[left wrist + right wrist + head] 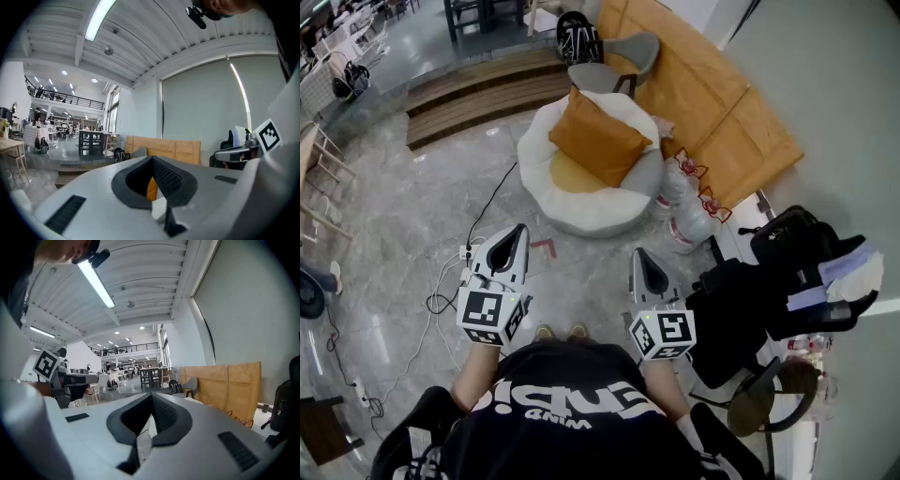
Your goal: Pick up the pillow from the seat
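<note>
Head view: a plump, square orange pillow (598,141) leans tilted on a yellow cushion (570,175) in the round, white padded seat (546,197). The left gripper (521,231) and right gripper (639,255) hang well apart from it, jaws together, empty.

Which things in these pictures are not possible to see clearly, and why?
Left gripper view: the pillow shows only as an orange sliver; the left gripper covers the rest.
Right gripper view: no pillow shows; the right gripper fills the lower frame.
Head view: the seat under the pillow is hidden by it.
</note>
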